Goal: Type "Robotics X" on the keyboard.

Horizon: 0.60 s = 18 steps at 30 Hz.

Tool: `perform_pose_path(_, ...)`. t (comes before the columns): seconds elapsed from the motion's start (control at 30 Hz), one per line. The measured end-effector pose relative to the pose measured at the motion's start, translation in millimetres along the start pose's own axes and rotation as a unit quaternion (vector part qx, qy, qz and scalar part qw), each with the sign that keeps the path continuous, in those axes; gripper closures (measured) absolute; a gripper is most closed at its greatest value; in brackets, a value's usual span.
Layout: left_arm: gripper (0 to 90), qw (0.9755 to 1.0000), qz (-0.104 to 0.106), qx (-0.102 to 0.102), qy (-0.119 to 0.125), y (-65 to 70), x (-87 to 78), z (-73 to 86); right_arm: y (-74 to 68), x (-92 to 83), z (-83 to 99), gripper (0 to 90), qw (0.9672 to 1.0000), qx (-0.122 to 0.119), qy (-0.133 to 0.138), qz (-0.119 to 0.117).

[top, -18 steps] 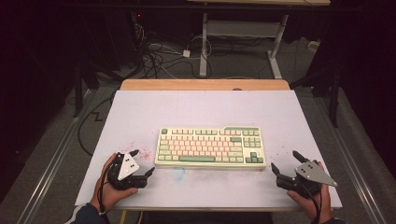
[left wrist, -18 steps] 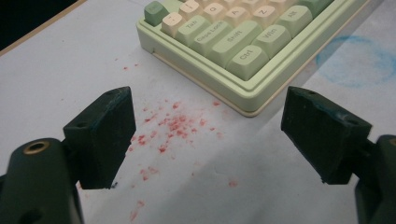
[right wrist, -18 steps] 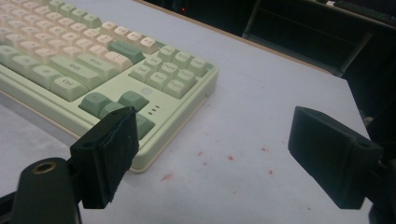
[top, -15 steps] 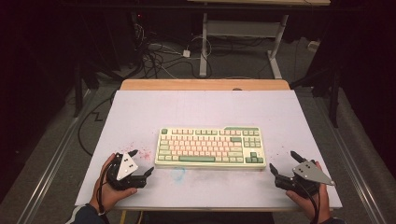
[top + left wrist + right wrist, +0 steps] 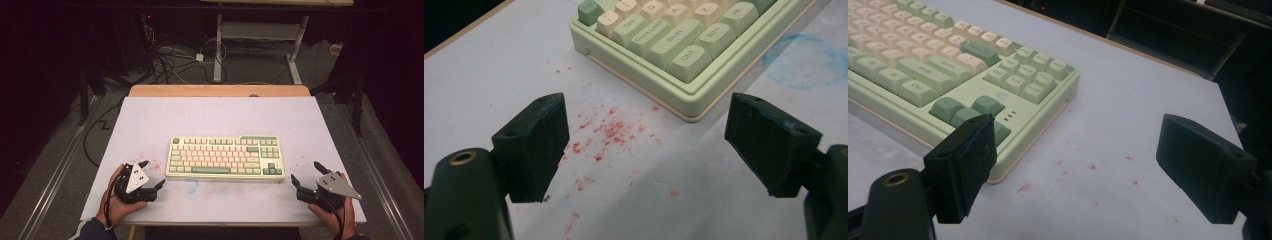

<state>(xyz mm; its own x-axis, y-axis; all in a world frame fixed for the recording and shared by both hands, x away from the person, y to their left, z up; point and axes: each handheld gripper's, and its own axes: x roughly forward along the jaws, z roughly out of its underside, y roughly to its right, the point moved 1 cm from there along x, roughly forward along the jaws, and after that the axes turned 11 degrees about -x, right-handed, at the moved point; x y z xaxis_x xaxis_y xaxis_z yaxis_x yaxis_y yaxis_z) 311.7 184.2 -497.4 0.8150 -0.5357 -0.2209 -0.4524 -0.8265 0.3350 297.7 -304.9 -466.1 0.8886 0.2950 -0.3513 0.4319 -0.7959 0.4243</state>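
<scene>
Keyboard [image 5: 225,158] lying mid-counter [image 5: 150,120], between both tools. Left tool [image 5: 152,176] and right tool [image 5: 306,177] spread wide, nothing gripped (each just off a near corner). Best to close in level on both ends together, pinching the case edge, not the keys.

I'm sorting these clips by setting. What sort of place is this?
Probably a lab or workshop set up for recording, not a home. A stained white table bears a lone keyboard, loose cables trail over the floor behind it, and a second bench frame stands in the dark beyond.
</scene>
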Motion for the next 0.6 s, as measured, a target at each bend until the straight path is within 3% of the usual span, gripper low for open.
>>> perform_pose_path(0.43,16.7,1.0000,-0.007,0.000,0.000,0.7,3.6,-1.1,14.7,0.0,-6.1,18.8,0.9998,0.020,0.002,0.007)
perform_pose_path(0.6,16.8,0.9999,-0.010,0.004,-0.003,0.5,6.9,-2.4,23.8,1.8,-14.6,26.6,0.9992,0.034,0.013,-0.018)
